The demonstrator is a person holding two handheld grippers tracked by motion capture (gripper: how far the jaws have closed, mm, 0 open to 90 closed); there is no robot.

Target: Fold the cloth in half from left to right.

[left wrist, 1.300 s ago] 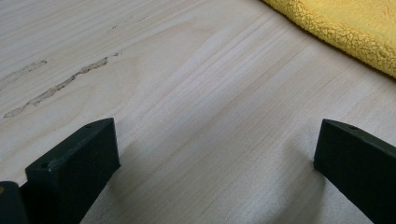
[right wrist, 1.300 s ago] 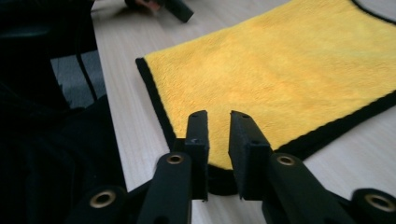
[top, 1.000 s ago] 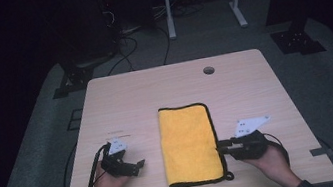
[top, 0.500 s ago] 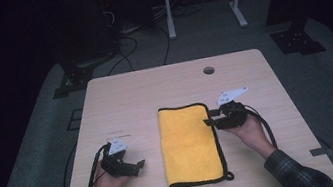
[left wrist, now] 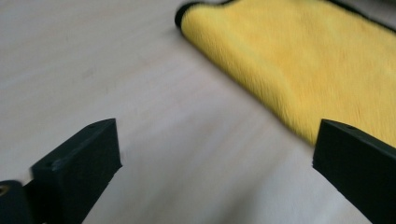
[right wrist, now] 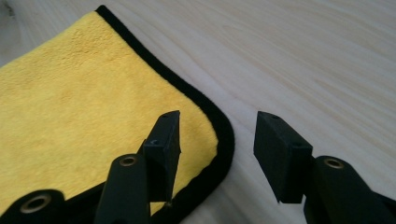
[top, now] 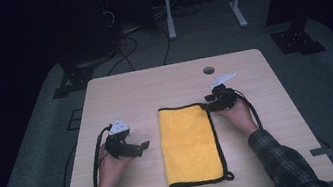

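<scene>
Left black two-jaw gripper [top: 145,146]: held low in left hand [top: 110,164], forearm in from bottom edge, jaws wide apart, nothing between them, pointing toward table centre. Right black two-jaw gripper [top: 205,105]: in right hand [top: 237,115], plaid-sleeved forearm [top: 282,164] stretched forward, jaws partly apart and just been opening, nothing gripped, tips pointing left in high view.
</scene>
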